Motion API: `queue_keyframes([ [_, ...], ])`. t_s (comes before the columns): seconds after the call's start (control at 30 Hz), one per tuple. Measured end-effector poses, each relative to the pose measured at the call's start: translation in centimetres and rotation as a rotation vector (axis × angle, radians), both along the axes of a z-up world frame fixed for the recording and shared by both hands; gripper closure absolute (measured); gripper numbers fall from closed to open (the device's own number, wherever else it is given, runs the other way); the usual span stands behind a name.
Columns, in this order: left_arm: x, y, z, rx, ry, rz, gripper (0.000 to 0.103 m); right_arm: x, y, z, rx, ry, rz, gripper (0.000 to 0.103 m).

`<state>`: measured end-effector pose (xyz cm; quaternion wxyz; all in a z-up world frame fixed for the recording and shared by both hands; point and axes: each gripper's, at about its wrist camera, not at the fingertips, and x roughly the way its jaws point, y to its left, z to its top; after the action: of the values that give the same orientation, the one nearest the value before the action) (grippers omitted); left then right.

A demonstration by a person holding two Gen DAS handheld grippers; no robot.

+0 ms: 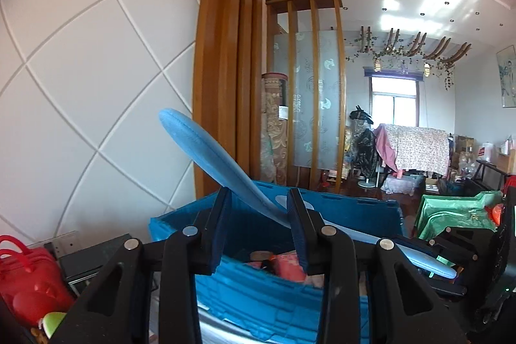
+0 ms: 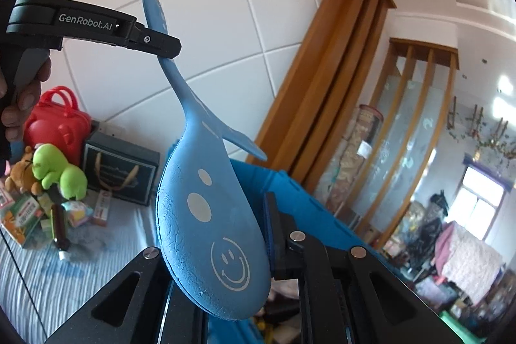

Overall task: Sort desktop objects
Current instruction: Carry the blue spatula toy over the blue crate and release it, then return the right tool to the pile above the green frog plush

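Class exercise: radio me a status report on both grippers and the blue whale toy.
Right gripper shut on blue whale toy. Left gripper open, fingers straddling the tail. Toy in the air over blue crate. Nothing in the way.

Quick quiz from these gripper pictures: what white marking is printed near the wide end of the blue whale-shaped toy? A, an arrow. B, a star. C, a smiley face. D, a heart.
C: in the right wrist view the blue whale toy carries a white smiley face below two white dots, near where the right gripper holds it.
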<state>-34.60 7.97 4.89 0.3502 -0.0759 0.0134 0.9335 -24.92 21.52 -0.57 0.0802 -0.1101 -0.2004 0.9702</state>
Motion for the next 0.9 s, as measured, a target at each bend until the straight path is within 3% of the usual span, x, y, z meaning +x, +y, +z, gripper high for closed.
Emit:
queue_keyframes([
  [0.2, -1.9, 9.5, 1.1, -0.057, 0.004, -0.007, 0.067, -1.4, 9.4, 0.3, -0.105, -0.045, -0.074, 0.09],
  [0.27, -2.5, 11.3, 1.7, -0.068, 0.006, 0.019, 0.057, -3.4, 11.7, 0.4, -0.113, -0.086, -0.114, 0.088],
  [0.33, -3.0, 12.4, 2.1, -0.089, 0.026, 0.067, 0.047, -5.1, 13.7, 0.5, -0.124, -0.113, -0.136, 0.059],
  [0.37, -3.1, 12.6, 2.2, -0.092, 0.027, 0.07, 0.042, -5.5, 14.5, 0.5, -0.136, -0.119, -0.131, 0.021],
  [0.4, -3.2, 12.7, 2.4, -0.089, 0.028, 0.075, 0.04, -5.7, 15.0, 0.7, -0.132, -0.103, -0.135, 0.003],
  [0.47, -3.5, 12.9, 2.7, -0.082, 0.032, 0.099, 0.03, -5.2, 15.2, 1.1, -0.102, -0.054, -0.129, 0.003],
  [0.67, -2.9, 12.9, 3.1, -0.082, 0.044, 0.147, 0.029, -3.9, 16.0, 2.0, -0.168, 0.015, -0.076, 0.002],
  [0.9, -1.0, 11.0, 0.3, -0.078, 0.007, 0.216, 0.028, -2.9, 15.3, 2.8, -0.24, 0.032, 0.006, 0.001],
])
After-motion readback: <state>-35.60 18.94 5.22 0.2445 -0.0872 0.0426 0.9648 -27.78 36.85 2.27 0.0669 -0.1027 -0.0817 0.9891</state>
